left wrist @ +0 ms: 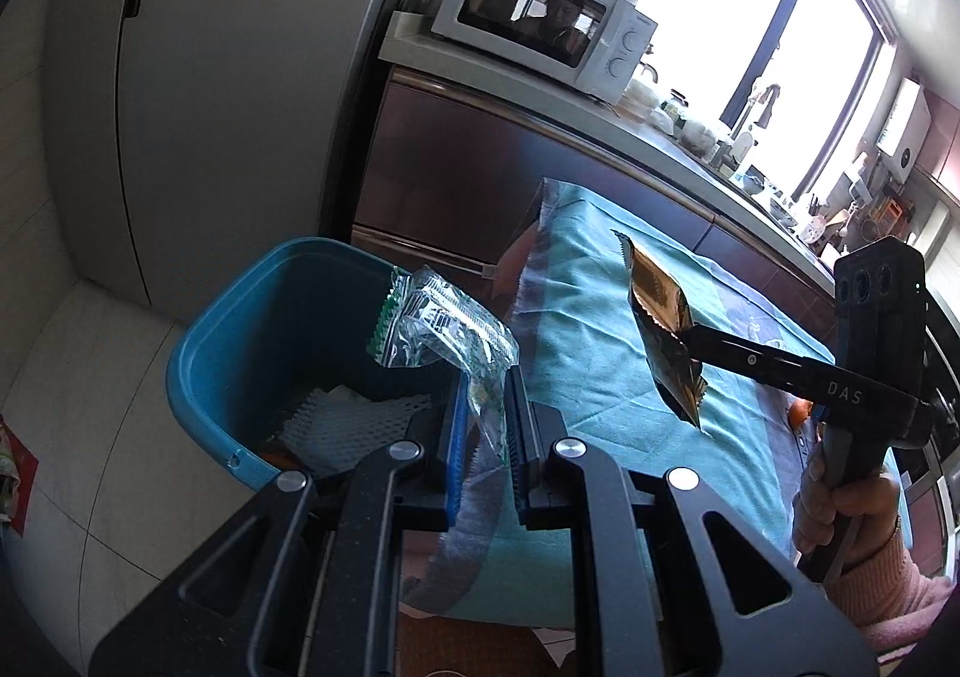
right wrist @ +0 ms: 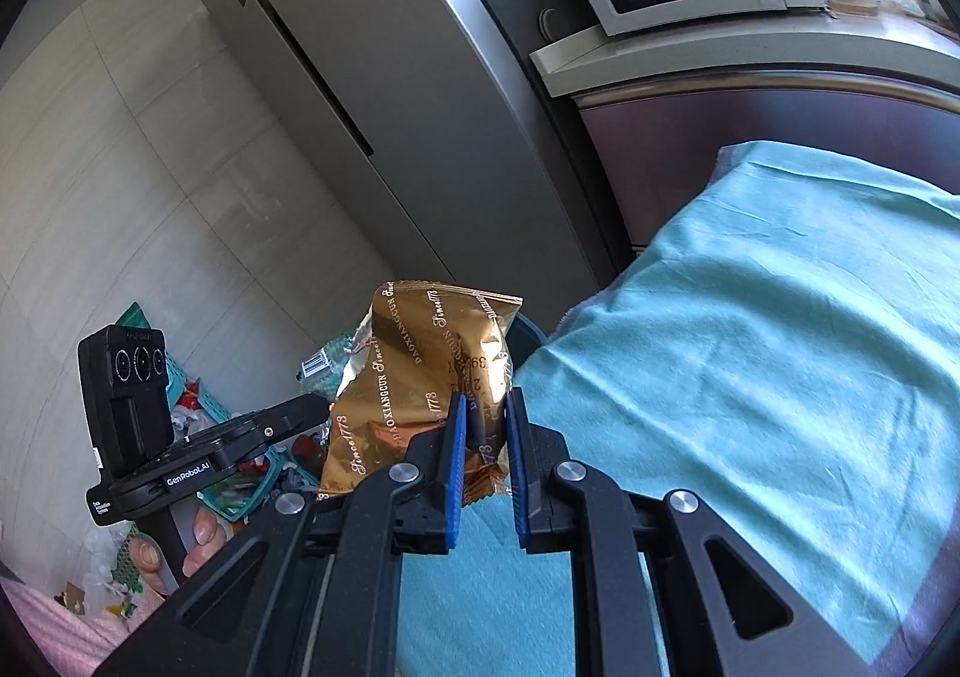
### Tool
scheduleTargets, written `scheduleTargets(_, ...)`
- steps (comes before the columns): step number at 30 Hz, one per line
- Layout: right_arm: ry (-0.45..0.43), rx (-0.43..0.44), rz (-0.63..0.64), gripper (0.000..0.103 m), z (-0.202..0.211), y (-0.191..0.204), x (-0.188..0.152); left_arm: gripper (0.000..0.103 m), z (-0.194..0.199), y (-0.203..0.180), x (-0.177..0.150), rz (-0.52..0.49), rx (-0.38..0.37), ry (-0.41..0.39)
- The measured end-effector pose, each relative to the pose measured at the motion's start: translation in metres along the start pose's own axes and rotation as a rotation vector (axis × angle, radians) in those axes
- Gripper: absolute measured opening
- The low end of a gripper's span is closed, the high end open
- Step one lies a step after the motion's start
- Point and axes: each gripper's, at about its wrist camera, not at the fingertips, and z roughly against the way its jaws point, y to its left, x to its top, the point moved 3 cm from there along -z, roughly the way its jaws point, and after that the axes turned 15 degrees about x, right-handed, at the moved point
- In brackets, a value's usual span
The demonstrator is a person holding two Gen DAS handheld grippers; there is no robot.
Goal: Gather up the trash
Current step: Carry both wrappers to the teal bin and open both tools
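My left gripper (left wrist: 485, 407) is shut on a clear plastic wrapper with green print (left wrist: 441, 326), which hangs over the near rim of a blue bin (left wrist: 198, 353). White foam netting (left wrist: 354, 416) lies inside the bin. My right gripper (right wrist: 485, 407) is shut on a gold snack wrapper (right wrist: 414, 377) and holds it above the left end of the teal tablecloth (right wrist: 750, 329). In the left wrist view the right gripper (left wrist: 687, 338) reaches in from the right with the gold wrapper (left wrist: 660, 311) dangling over the cloth. The left gripper's body (right wrist: 180, 437) and the hand holding it show at the right wrist view's lower left.
A grey fridge (left wrist: 210, 95) stands behind the bin. A white microwave (left wrist: 540, 17) sits on the counter beyond the table. Teal baskets and clutter (right wrist: 240, 437) lie on the tiled floor at left. A person's hand in a pink sleeve (left wrist: 852, 515) grips the right tool.
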Motion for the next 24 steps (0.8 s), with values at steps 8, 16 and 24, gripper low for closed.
scheduleTargets(8,0.048,-0.003,0.019,0.012,-0.031,0.002,0.012,0.013,-0.016,0.017,0.005,0.034,0.037,0.014)
scheduleTargets(16,0.097,-0.01,0.017,0.012,-0.059,0.0,0.016,0.013,-0.036,0.033,0.009,0.061,0.079,0.035)
scheduleTargets(24,0.149,-0.033,0.013,0.012,-0.088,-0.003,0.021,0.013,-0.061,0.046,0.009,0.087,0.12,0.071)
